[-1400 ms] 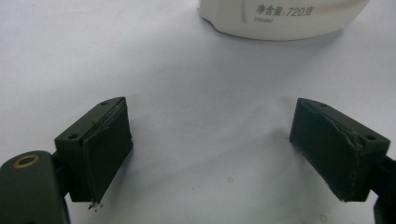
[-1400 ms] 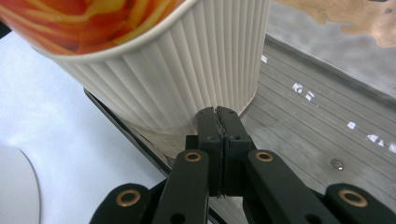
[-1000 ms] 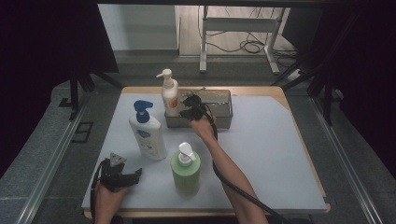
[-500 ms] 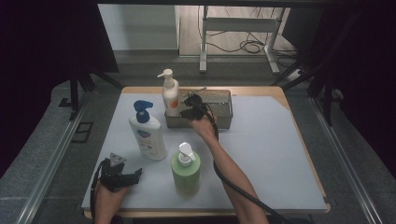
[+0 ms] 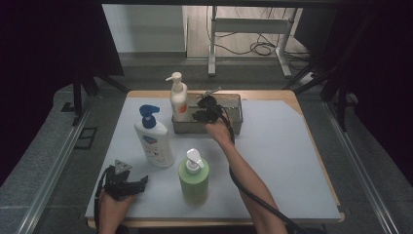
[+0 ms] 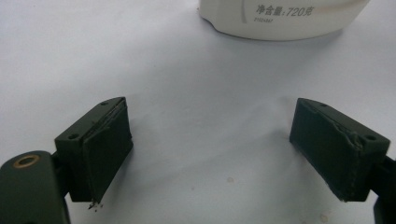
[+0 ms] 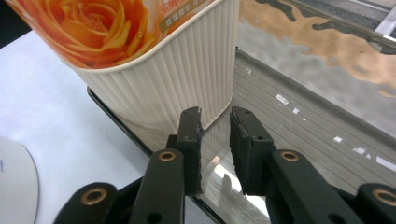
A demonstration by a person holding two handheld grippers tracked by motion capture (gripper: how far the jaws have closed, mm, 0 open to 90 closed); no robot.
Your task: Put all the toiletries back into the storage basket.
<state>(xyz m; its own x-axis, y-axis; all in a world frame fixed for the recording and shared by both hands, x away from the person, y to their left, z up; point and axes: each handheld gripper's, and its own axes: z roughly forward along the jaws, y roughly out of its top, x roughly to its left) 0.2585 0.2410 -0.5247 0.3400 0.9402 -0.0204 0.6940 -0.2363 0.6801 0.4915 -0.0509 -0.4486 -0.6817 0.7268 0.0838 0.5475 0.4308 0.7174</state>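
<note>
Left gripper, lower left of high view, rests on white table mat; jaws wide apart, nothing between. In left gripper view, base of white bottle at top edge.

Green pump bottle lower centre; blue-capped white bottle left of centre, behind it.

Right gripper mid-frame at metal tray rim. Jaws have just been opening, now narrowly apart, straddling tray wall, not pressing.

Orange-rose pump bottle stands upright in tray's left end, just beside right gripper; ribbed cream base upper centre of right gripper view.

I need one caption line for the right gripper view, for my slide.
Right gripper, jaws slightly apart over the metal tray rim, beside the cream rose-print bottle.
</note>
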